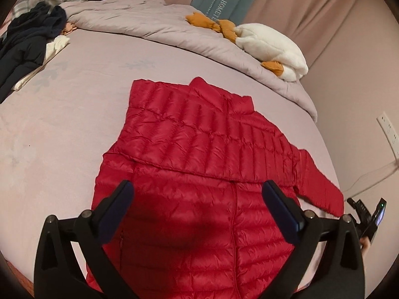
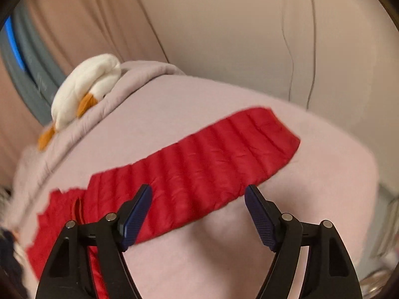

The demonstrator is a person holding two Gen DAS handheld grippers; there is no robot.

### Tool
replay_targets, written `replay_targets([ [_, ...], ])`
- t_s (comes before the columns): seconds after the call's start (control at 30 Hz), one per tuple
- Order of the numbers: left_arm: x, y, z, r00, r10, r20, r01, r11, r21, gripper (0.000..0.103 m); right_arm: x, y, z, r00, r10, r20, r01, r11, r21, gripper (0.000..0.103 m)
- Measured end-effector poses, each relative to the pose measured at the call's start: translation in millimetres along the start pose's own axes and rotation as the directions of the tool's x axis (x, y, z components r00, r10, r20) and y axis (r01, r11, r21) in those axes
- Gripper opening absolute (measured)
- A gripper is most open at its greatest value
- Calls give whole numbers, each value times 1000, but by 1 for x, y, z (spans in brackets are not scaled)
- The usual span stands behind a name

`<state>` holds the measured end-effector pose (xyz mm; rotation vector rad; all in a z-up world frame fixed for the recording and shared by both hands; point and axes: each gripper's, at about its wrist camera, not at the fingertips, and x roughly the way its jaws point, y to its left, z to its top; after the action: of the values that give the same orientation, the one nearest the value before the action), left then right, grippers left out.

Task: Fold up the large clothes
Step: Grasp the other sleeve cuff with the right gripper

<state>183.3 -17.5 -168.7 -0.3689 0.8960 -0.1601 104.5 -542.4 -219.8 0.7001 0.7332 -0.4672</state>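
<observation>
From the left wrist view, the red quilted jacket (image 1: pixel 199 169) lies spread front-up on the pale lilac bed (image 1: pixel 62 137), collar toward the far side, its zip running down the middle. One sleeve is folded across the chest, while the other sleeve (image 1: pixel 321 186) stretches out toward the bed's right edge. The left gripper (image 1: pixel 197 189) hangs above the lower half of the jacket, its jaws spread wide and holding nothing, its shadow dark on the fabric below. Farther back a rumpled grey quilt (image 1: pixel 149 22) runs along the bed with a white and orange plush toy (image 1: pixel 269 44) resting on it, and a heap of dark clothes (image 1: pixel 27 42) sits at the far left. At the right edge part of the other handheld tool shows, with a fingertip beside it. From the right wrist view, which is somewhat blurred, the right gripper (image 2: pixel 198 195) is above the outstretched sleeve (image 2: pixel 199 167), its jaws well apart and empty; the left pad overlaps the sleeve's near edge, the right one hangs over bare sheet. The plush toy (image 2: pixel 82 87) lies on the quilt at upper left.
</observation>
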Motion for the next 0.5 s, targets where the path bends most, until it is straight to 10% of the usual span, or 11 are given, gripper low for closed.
replay_targets([
  [0.5, -7, 6, 2, 998, 56, 20, -55, 998, -27, 103, 57, -96, 12, 998, -42, -42, 53, 949, 312, 57],
])
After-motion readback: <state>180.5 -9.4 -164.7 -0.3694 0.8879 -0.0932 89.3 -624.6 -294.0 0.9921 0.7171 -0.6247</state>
